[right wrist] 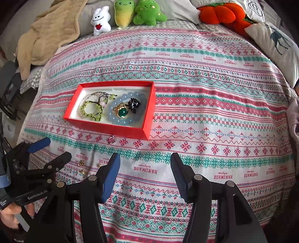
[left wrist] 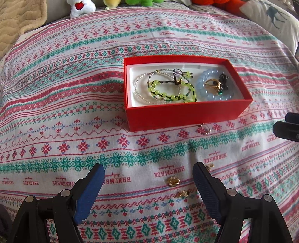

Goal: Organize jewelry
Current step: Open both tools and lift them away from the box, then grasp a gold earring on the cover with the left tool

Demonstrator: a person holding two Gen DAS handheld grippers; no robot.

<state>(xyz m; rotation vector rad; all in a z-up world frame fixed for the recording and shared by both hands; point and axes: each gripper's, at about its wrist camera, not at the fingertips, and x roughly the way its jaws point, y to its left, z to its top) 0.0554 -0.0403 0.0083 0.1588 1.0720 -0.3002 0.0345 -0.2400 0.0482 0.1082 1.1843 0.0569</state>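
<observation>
A red box [left wrist: 186,114] [right wrist: 106,129] with a white liner lies on the patterned cloth. It holds a green bead bracelet [left wrist: 173,91] [right wrist: 91,110], a pale blue bead bracelet [left wrist: 201,87] [right wrist: 114,106], a gold ring with a green stone [left wrist: 214,87] [right wrist: 122,112] and a black piece [right wrist: 134,104]. A small ring [left wrist: 204,129] [right wrist: 111,139] lies just before the box. Three small gold earrings [left wrist: 173,181] [right wrist: 82,167] lie on the cloth. My left gripper [left wrist: 148,170] [right wrist: 48,147] is open and empty above the earrings. My right gripper [right wrist: 145,158] is open and empty, right of them.
Plush toys [right wrist: 129,13], an orange plush [right wrist: 220,13], a beige blanket [right wrist: 46,33] and a deer-print pillow [right wrist: 276,43] line the far edge of the bed. The patterned cloth [right wrist: 205,93] covers the rest.
</observation>
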